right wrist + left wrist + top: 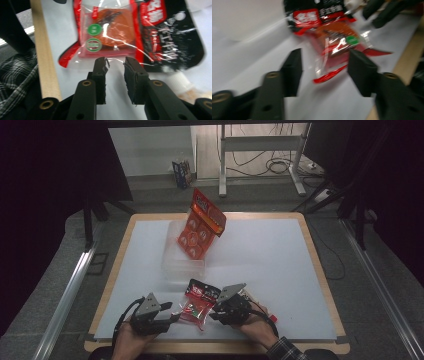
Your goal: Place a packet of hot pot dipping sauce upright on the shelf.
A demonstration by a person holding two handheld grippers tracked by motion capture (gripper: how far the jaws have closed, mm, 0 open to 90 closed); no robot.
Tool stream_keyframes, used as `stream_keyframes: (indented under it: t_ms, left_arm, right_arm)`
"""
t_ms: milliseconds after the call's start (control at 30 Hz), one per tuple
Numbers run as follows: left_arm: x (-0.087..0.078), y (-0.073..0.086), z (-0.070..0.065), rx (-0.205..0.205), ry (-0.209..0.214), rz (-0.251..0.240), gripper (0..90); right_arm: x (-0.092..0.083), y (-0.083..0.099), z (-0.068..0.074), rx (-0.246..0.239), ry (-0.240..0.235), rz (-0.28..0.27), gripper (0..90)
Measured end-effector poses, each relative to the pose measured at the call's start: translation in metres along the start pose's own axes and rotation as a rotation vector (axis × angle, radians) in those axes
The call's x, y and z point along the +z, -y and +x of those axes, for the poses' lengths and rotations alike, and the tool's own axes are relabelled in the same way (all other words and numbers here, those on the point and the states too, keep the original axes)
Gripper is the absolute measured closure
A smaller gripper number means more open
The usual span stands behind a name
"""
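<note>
**Two grippers, one snack packet between them at the near edge**

Starting on the left: the left gripper [172, 318] sits low near the front edge of the white table [260, 265], held in the person's left hand [131, 340], with its jaws pointing right toward the red and black snack packet [199, 302]. In the left gripper view that shot is pretty blurry, but you can see the two black jaws standing a fair way apart with the packet's bottom corner [329, 75] lying between them. The right-hand jaw looks like it's just at the packet's edge; can't say for sure it's pressing. I'd call it half open, nothing clamped.

Middle: the packet lies flat on the table right between the two grippers, black printed header pointing away from the person, clear window with reddish contents and green stickers closer in. Farther back, about mid-table, there's a clear plastic box [182, 262] with an orange multi-pack bag [201, 225] propped up in it, tilted to the right. Well apart from the packet.

Right: the right gripper [216, 310] is in the person's right hand [260, 327], plaid sleeve [287, 351] at the bottom edge. In the right gripper view its jaws are a narrow gap apart, tips just at the clear edge of the packet [120, 32], which lies flat, not pinched or lifted. So: slightly open, holding nothing.
</note>
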State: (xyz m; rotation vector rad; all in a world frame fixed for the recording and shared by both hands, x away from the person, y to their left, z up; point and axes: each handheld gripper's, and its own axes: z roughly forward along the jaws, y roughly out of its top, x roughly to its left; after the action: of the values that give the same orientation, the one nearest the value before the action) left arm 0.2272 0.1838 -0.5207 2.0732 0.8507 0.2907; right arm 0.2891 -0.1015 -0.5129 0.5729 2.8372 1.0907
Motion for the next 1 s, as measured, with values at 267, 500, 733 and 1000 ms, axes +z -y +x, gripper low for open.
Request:
stream_keyframes:
  t_ms: [267,500,733,1000]
  left_arm:
    - [0.018,-0.010,-0.014,0.040,0.071,0.005,89.7]
    - [0.032,-0.007,-0.016,0.063,0.070,0.107,89.8]
    - [0.033,-0.002,-0.015,0.070,0.095,0.148,90.0]
    - [0.034,0.002,-0.017,0.072,0.107,0.150,90.0]
  right_arm:
    - [-0.008,0.002,-0.012,0.023,0.057,-0.022,57.7]
    - [-0.015,0.002,-0.021,0.033,0.098,-0.037,47.7]
    - [-0.017,0.001,-0.031,0.093,0.088,-0.047,33.1]
    - [-0.013,-0.008,-0.035,0.123,0.007,-0.092,25.2]
